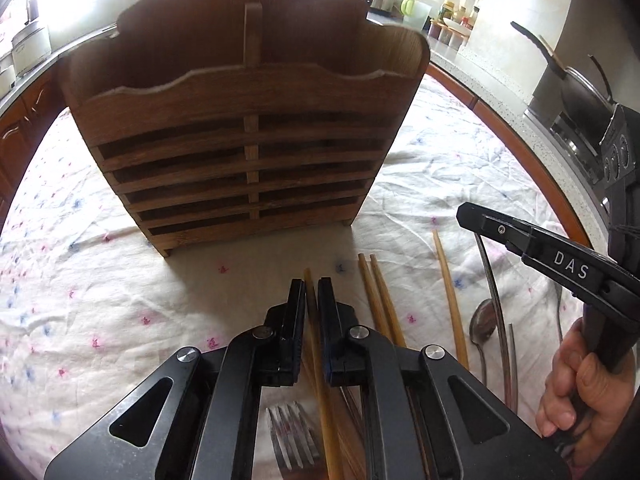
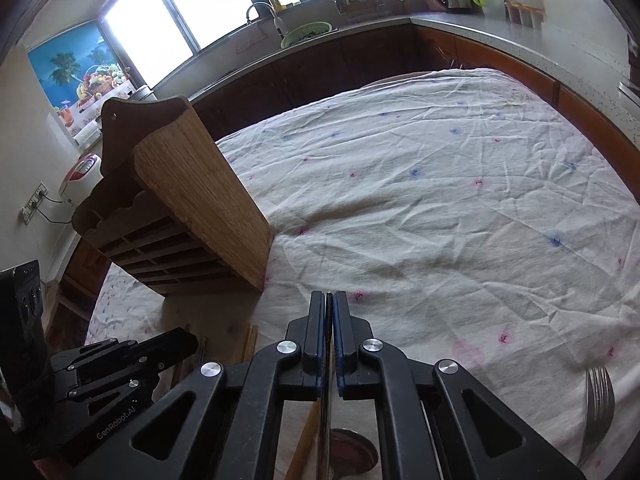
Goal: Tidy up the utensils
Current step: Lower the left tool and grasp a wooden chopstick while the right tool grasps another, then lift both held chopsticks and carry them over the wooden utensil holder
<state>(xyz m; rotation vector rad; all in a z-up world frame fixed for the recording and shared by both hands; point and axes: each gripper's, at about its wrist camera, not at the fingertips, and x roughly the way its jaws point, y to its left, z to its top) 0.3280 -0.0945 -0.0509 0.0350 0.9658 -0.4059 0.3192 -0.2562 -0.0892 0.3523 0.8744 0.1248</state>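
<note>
Both the left gripper (image 1: 311, 286) and right gripper (image 2: 330, 300) point downward, jaws closed (a hand (image 1: 576, 384) grips the right one).

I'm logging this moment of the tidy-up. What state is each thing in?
left gripper: shut on a chopstick.
right gripper: shut on a thin metal handle.
wooden holder: upright, nothing visible inside.
other chopsticks: lying loose on the cloth.
spoon: lying on the cloth.
fork: lying flat.
</note>
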